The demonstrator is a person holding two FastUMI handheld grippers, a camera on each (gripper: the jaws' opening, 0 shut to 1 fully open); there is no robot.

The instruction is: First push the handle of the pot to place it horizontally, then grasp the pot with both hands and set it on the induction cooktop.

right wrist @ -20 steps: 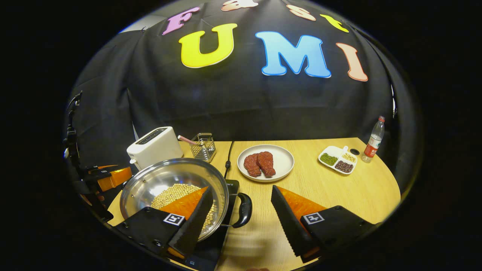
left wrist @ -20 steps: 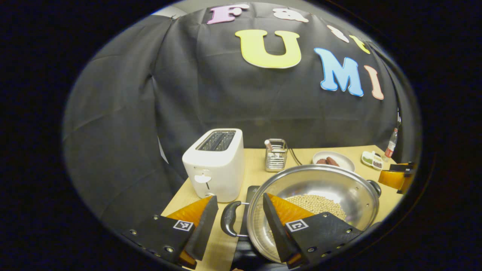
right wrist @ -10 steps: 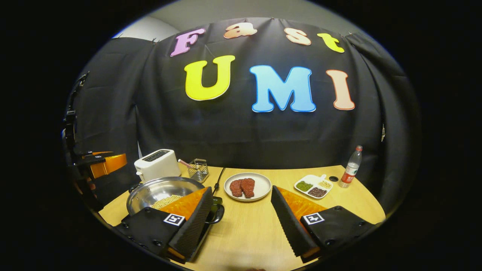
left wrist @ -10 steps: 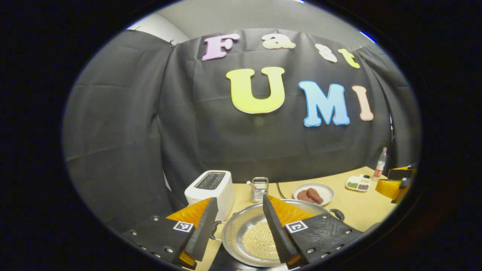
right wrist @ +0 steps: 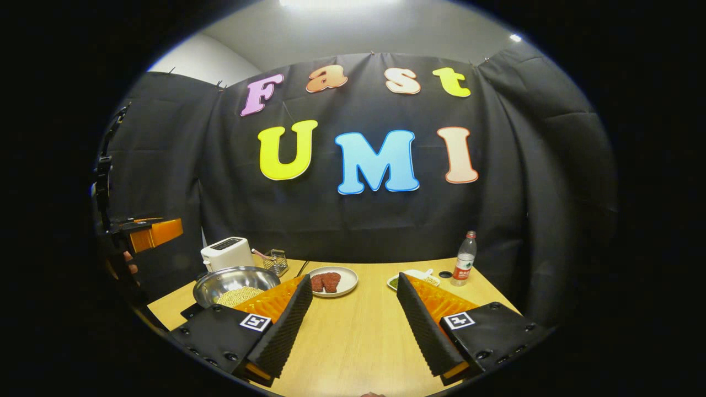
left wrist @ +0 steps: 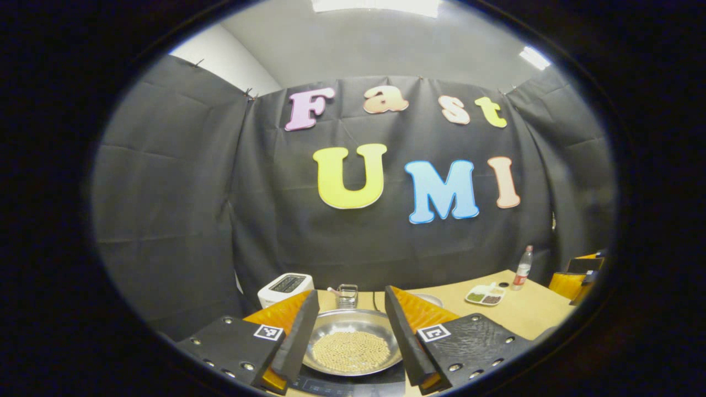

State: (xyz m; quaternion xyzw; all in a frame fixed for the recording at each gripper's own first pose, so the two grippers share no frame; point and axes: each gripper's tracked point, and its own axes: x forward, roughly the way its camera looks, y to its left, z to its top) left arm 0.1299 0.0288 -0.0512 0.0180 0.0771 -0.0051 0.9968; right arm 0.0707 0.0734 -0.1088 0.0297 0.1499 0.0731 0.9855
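Change since earlier frames: both of my grippers have pulled back and up from the pot; a second ago my fingers flanked its two side handles, now it sits well below and ahead of them, and more of the wall and ceiling shows.
Left gripper [left wrist: 348, 336]: I see its fingers spread wide with nothing between them; the pot lies in the gap beyond, untouched.
Right gripper [right wrist: 353, 325]: fingers equally wide apart, gripping nothing, over bare wooden table [right wrist: 358, 336]. In the left gripper view it shows at the far right edge [left wrist: 576, 273].
Pot [left wrist: 353, 344]: a shallow steel pan resting on the black induction cooktop [left wrist: 353, 383]; in the right gripper view it is left of my left finger [right wrist: 234, 284].
Pot contents: a heap of pale soybeans [left wrist: 350, 350] on the bottom.
Handles: I cannot tell how they lie; my fingers hide the pot's sides.
Behind the pot: white toaster [left wrist: 284, 286] and a wire utensil holder [left wrist: 347, 295], near each other.
Middle of table: white plate with two pieces of red meat [right wrist: 331, 281].
Far right: divided dish of beans [left wrist: 485, 295] beside a plastic bottle [right wrist: 465, 258].
Left gripper seen from the right gripper view: raised at the far left [right wrist: 146, 234], a hand holding it.
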